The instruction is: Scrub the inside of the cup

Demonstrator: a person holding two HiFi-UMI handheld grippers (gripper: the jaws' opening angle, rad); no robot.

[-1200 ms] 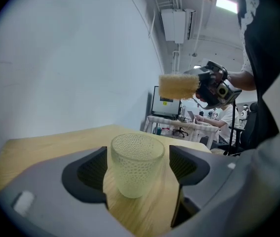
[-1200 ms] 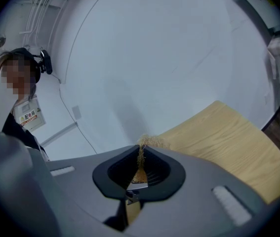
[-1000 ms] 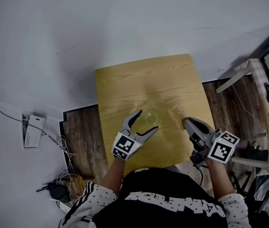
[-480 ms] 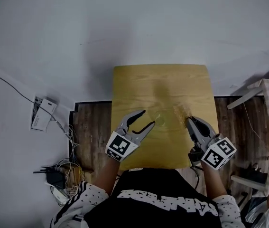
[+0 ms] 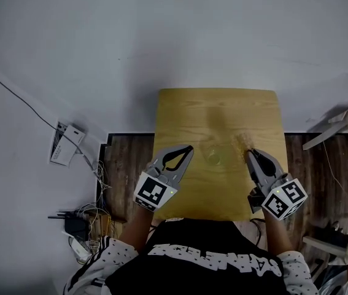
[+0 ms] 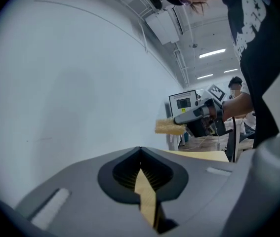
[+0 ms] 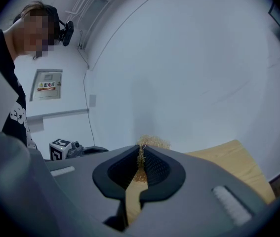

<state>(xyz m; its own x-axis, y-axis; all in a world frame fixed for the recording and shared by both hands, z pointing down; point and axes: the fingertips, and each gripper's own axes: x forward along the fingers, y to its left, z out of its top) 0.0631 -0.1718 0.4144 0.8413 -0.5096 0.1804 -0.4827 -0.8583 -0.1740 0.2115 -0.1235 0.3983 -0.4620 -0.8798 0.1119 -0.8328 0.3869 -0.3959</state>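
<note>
A clear cup (image 5: 213,155) stands upright on the wooden table (image 5: 216,109). My left gripper (image 5: 188,149) hangs to the left of the cup, apart from it; its jaws have just been closing and are shut with nothing between them. In the left gripper view the left gripper (image 6: 140,150) is shut and empty. My right gripper (image 5: 249,153) is to the right of the cup, shut on a straw-coloured scrub pad (image 5: 243,142). The pad (image 7: 153,142) sticks out past the right gripper (image 7: 140,150). The pad (image 6: 169,127) also shows in the left gripper view.
The table stands against a white wall. On the wooden floor at the left lie cables and a power strip (image 5: 78,229). A white box (image 5: 64,144) hangs on the wall. White furniture (image 5: 336,134) stands at the right.
The left gripper, open around the cup a second ago, has drawn back to the left, risen and shut empty. The right gripper stays shut on the pad, rolled a little.
</note>
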